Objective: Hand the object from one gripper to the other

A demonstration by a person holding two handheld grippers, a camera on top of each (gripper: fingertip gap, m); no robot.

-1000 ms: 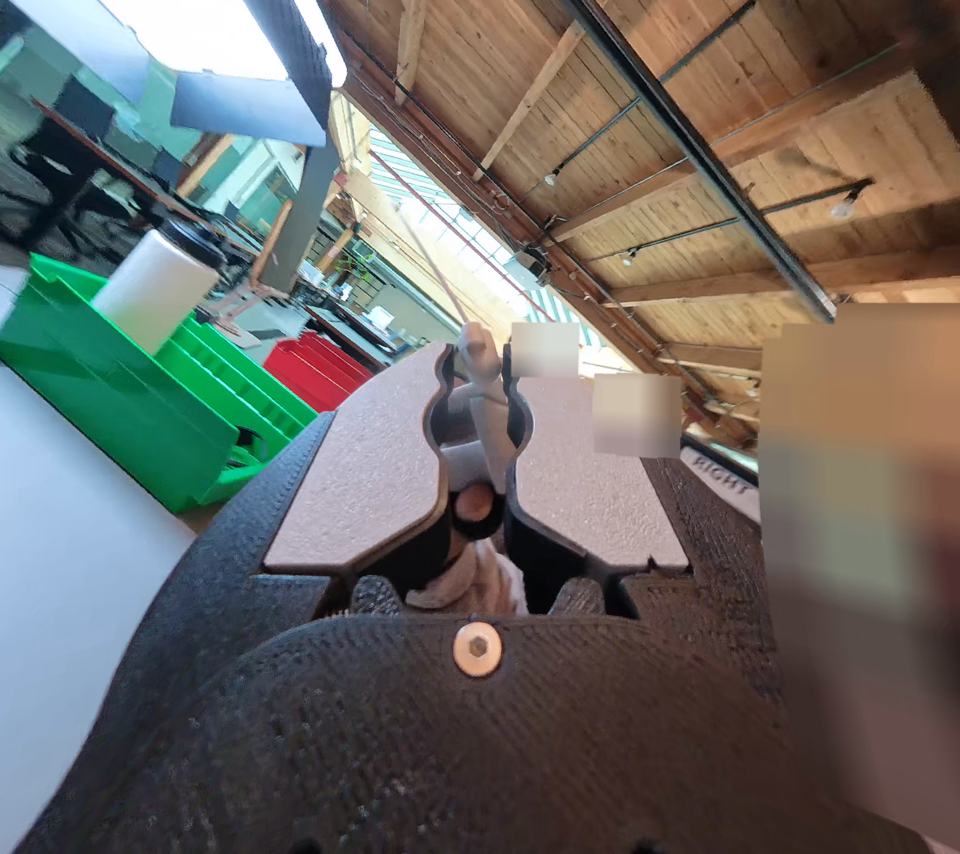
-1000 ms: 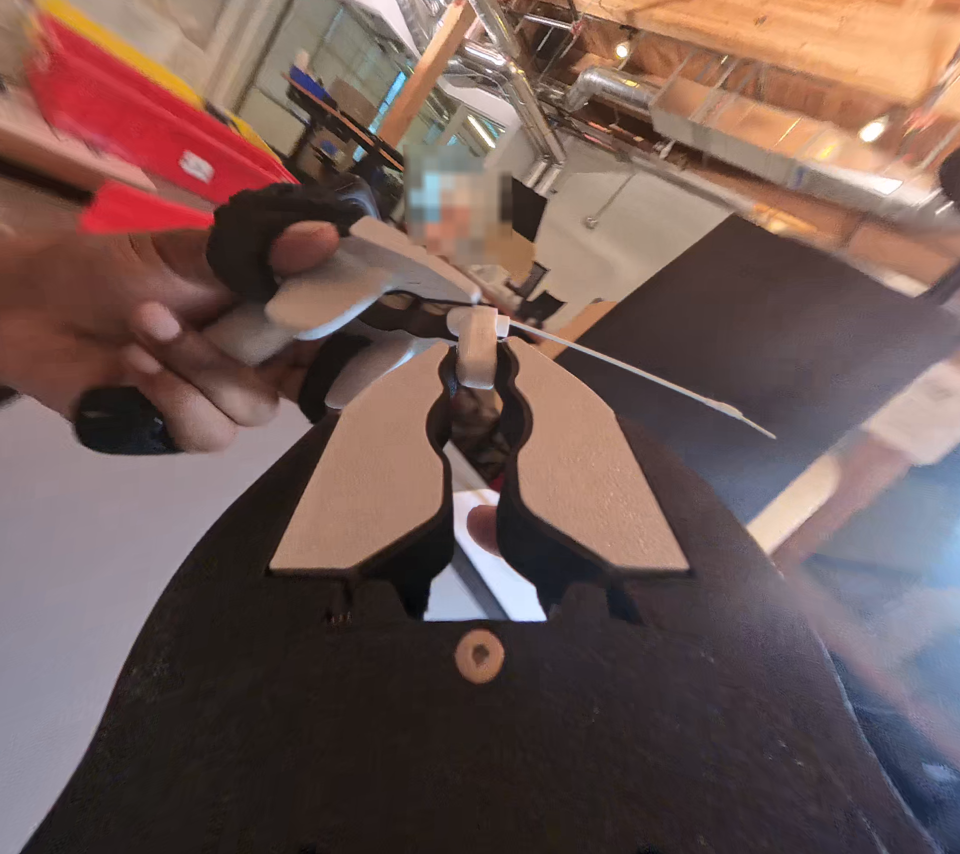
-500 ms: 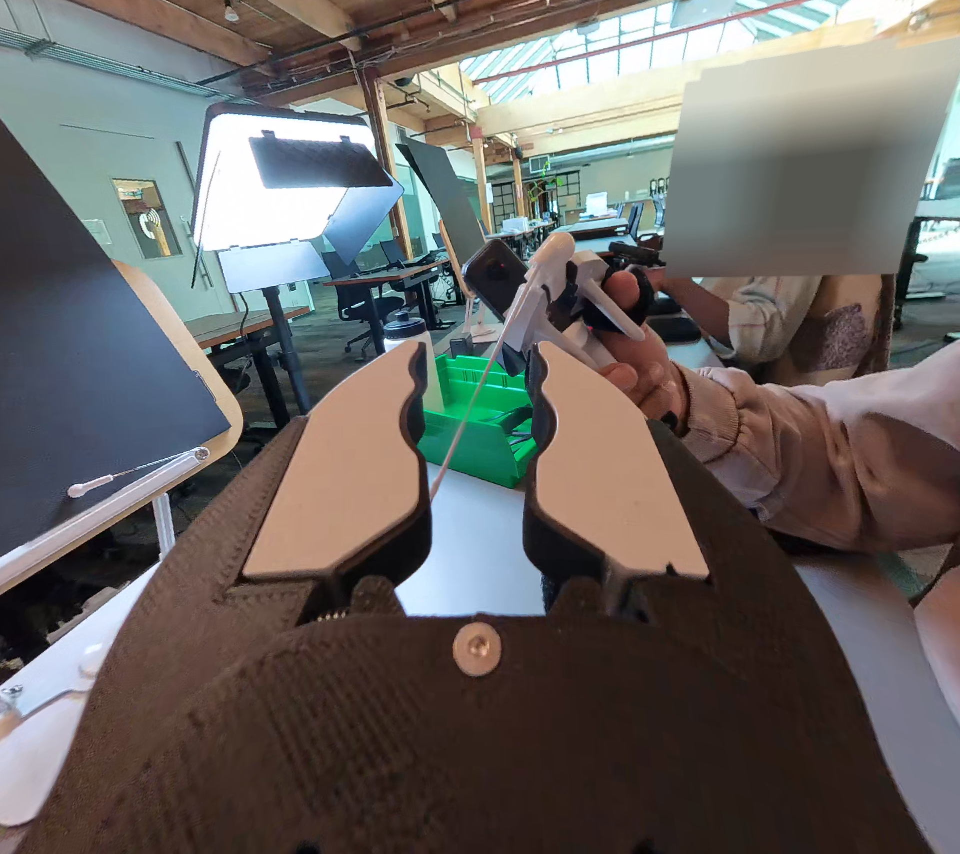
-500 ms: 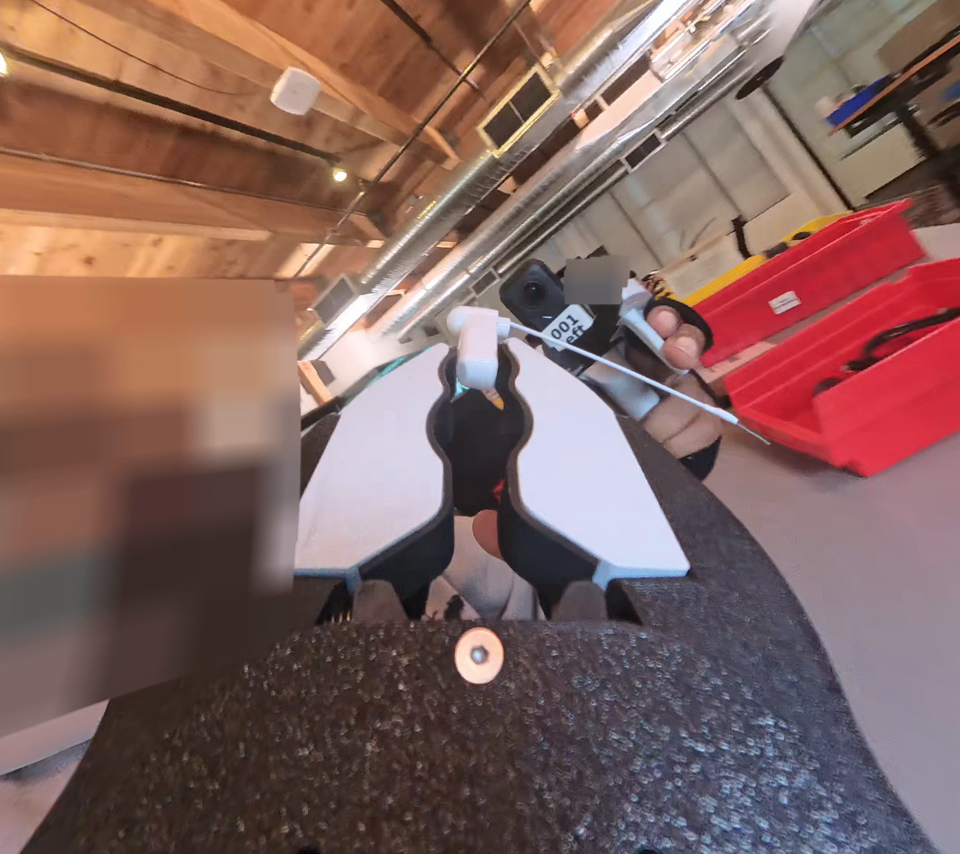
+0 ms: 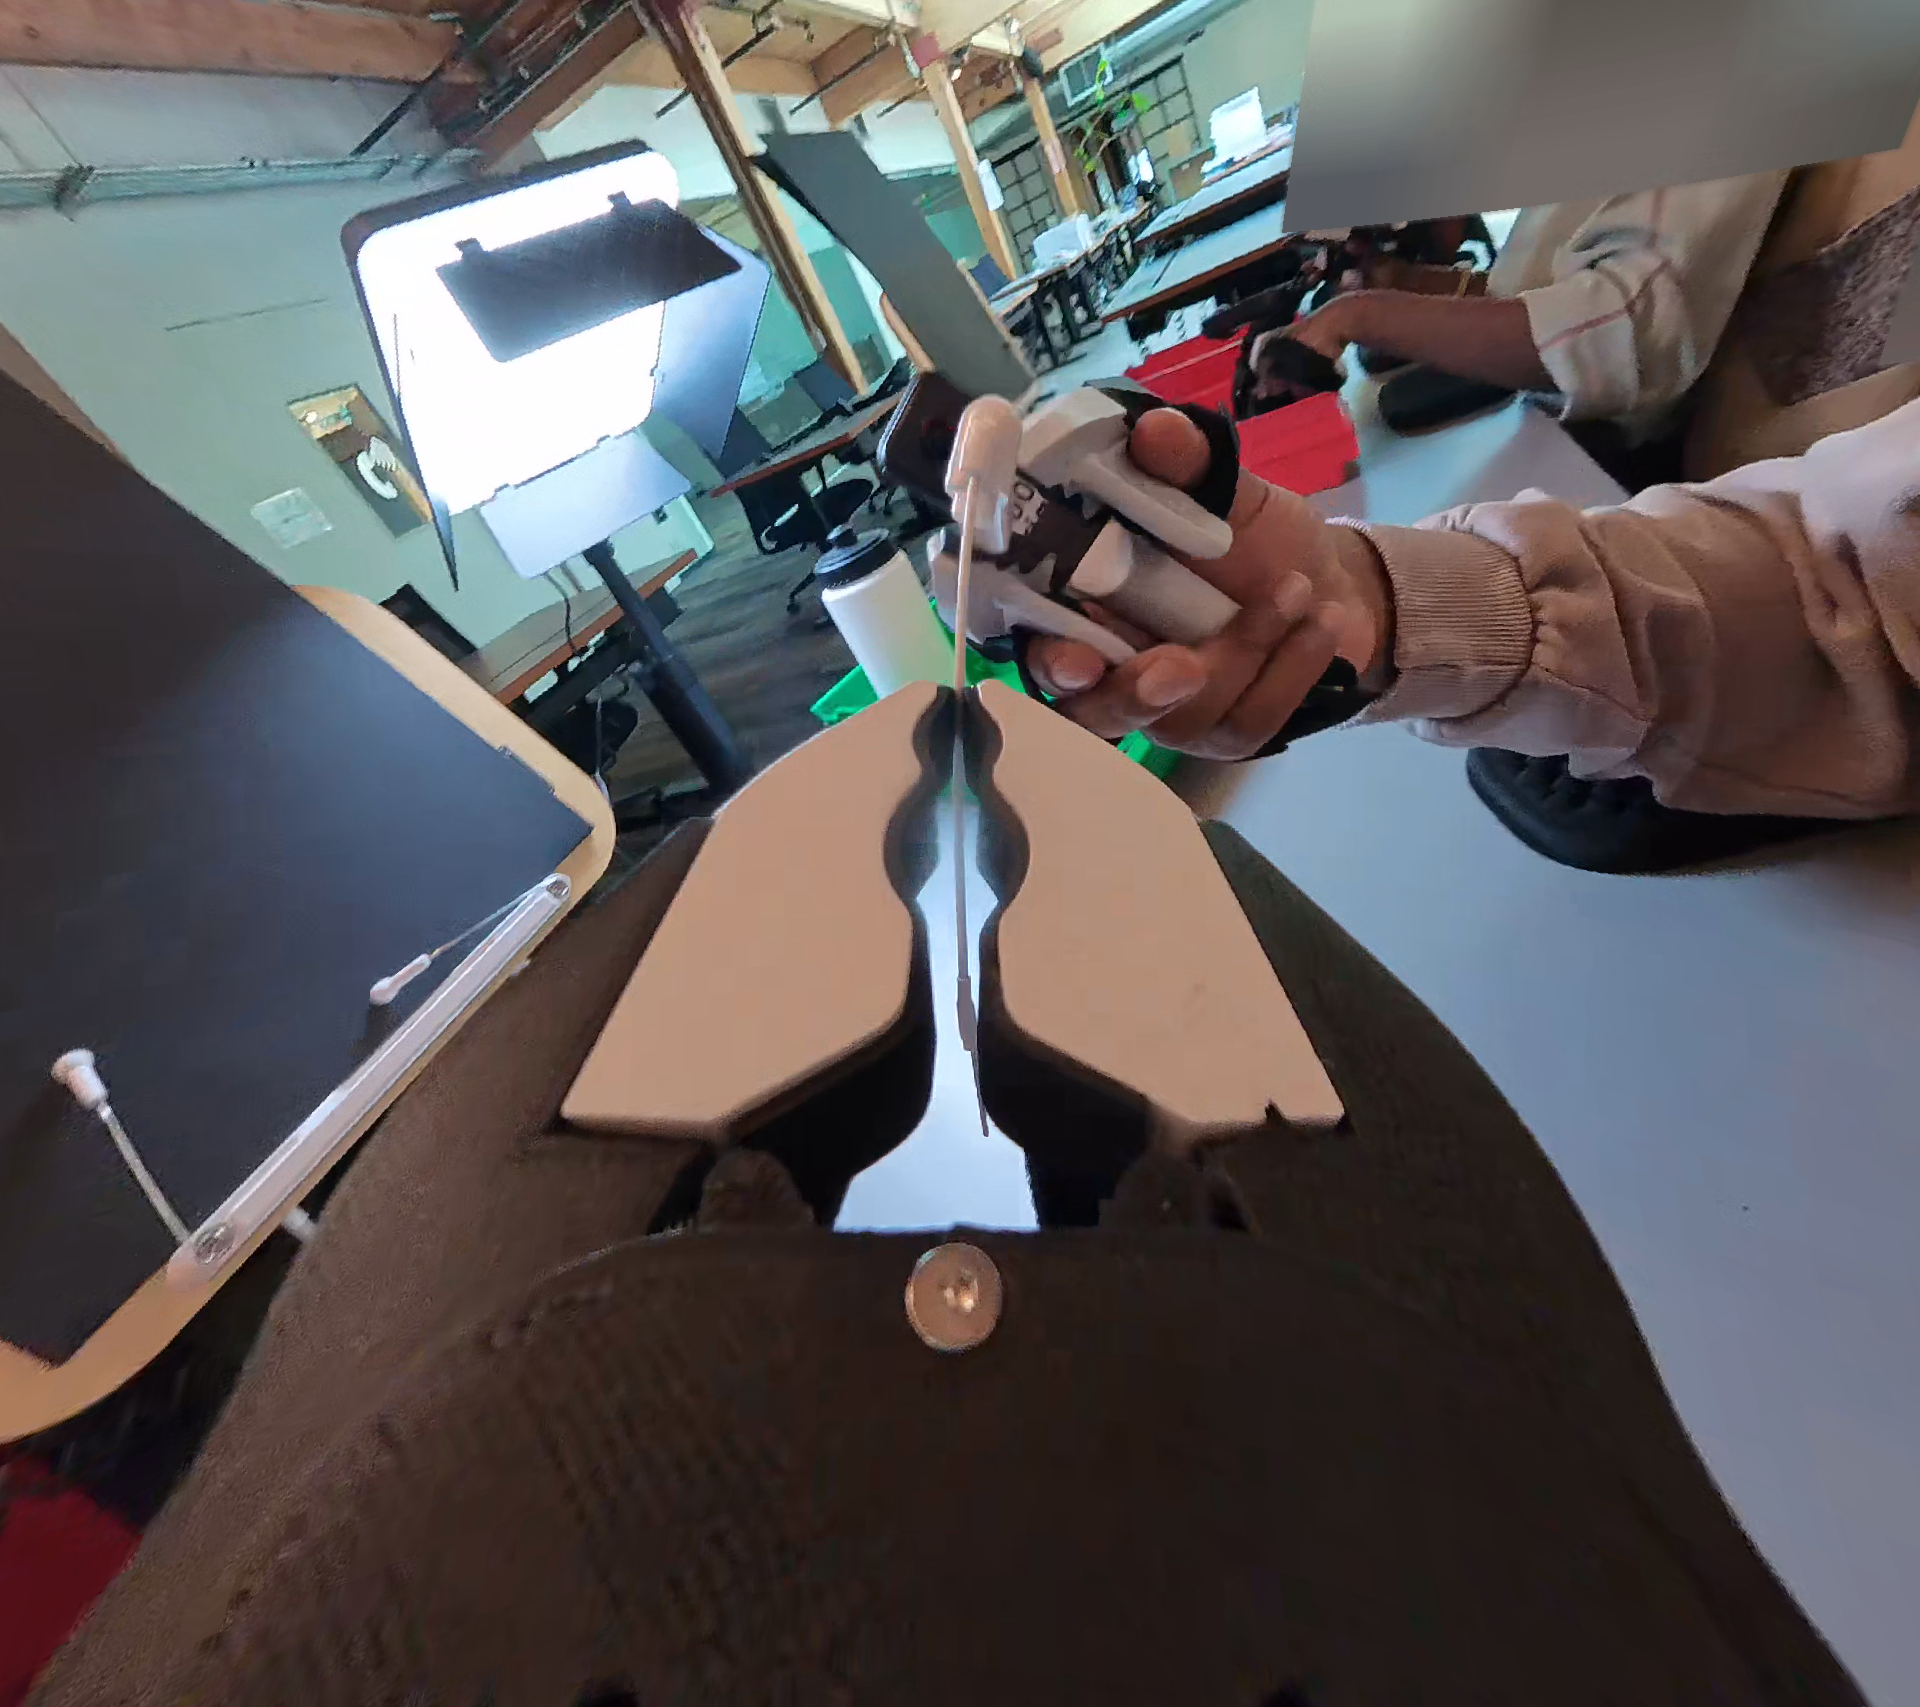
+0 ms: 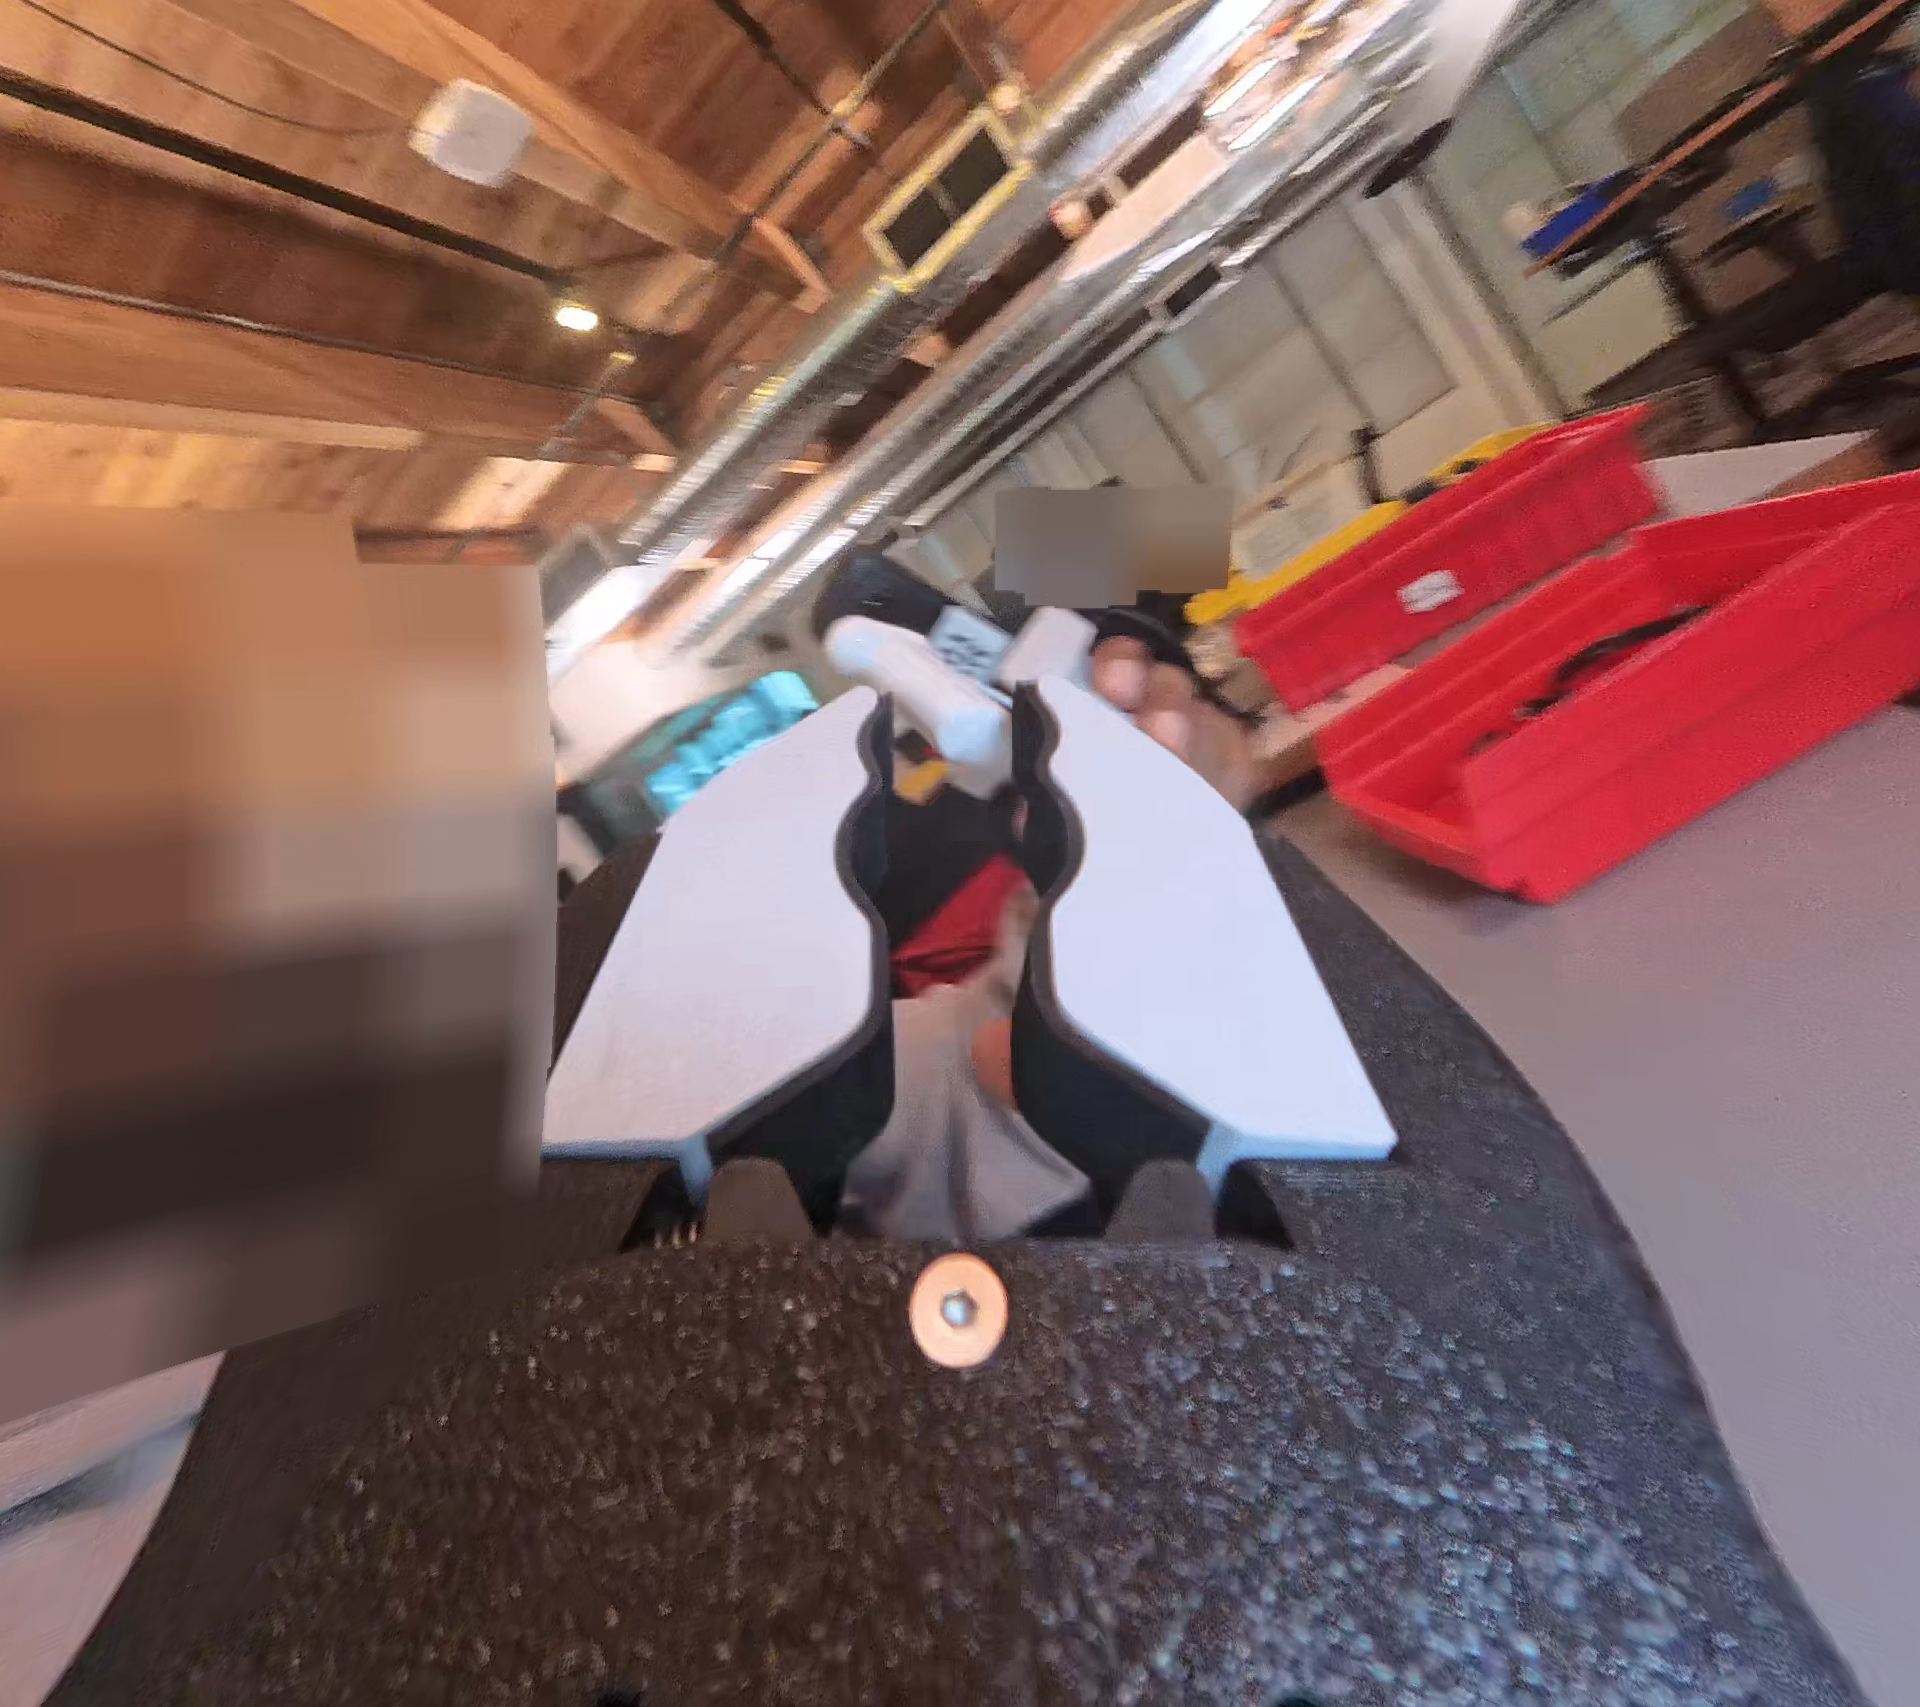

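Note:
The object is a white pin with a thick cylindrical head and a thin shaft (image 5: 961, 878). My left gripper (image 5: 958, 699) is shut on the shaft, and the head (image 5: 982, 442) stands up beyond its fingertips. The right gripper (image 5: 1081, 514), held in a hand, is just behind the head. In the blurred right wrist view the head (image 6: 914, 691) lies tilted between the tips of my right gripper (image 6: 954, 701). Those jaws stand slightly apart and do not seem to press on it. The shaft is hidden there.
A black board with a white rail (image 5: 395, 1065) carrying similar pins stands at the left. A green bin (image 5: 847, 703) and white bottle (image 5: 883, 618) are behind. Red bins (image 6: 1558, 701) sit on the grey table (image 5: 1610, 1086). Another person's arm (image 5: 1455, 327) rests far right.
Half a second ago my left gripper was open around the shaft; now it is shut on it. My right jaws have widened a little and the head has tilted between them.

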